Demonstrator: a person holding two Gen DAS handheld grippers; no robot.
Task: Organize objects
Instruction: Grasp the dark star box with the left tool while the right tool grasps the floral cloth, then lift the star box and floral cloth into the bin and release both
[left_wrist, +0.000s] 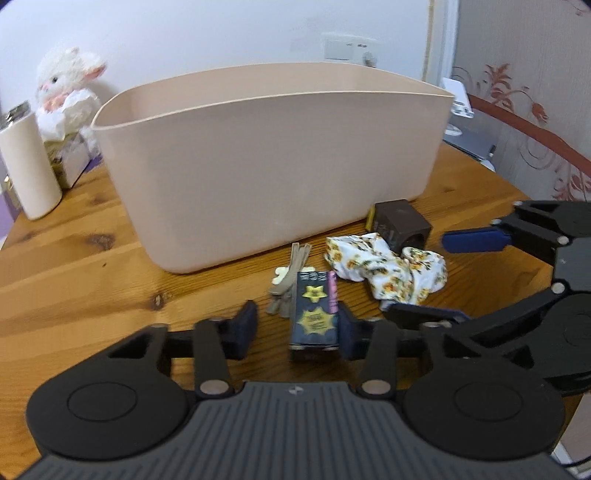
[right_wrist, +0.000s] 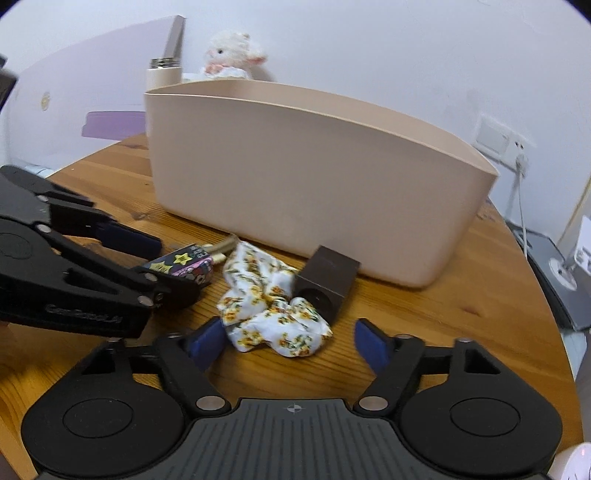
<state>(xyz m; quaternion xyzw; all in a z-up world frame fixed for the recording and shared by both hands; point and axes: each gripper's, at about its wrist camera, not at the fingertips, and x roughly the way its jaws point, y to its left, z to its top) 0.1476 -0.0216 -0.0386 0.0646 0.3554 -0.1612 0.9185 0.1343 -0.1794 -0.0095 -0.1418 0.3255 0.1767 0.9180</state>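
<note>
A small dark box with yellow stars (left_wrist: 314, 317) (right_wrist: 181, 264) lies on the wooden table (left_wrist: 74, 277) between the fingers of my left gripper (left_wrist: 297, 328) (right_wrist: 166, 264). Its right pad touches the box, while the left pad stands a gap away, so the gripper is open. A floral fabric scrunchie (left_wrist: 388, 266) (right_wrist: 273, 321) lies between the fingers of my open right gripper (right_wrist: 290, 345) (left_wrist: 447, 277); the left pad is at the cloth's edge, the right pad is apart. A brown block (left_wrist: 402, 225) (right_wrist: 328, 280) and a beige hair clip (left_wrist: 291, 280) (right_wrist: 221, 247) lie before the tall beige bin (left_wrist: 258, 166) (right_wrist: 314, 184).
A white flask (left_wrist: 29, 166), a tissue box (left_wrist: 70, 162) and a plush lamb (left_wrist: 70, 85) stand left of the bin. The round table's edge (right_wrist: 535, 295) curves close on the right, with a wall socket and cable (right_wrist: 517, 162) beyond it.
</note>
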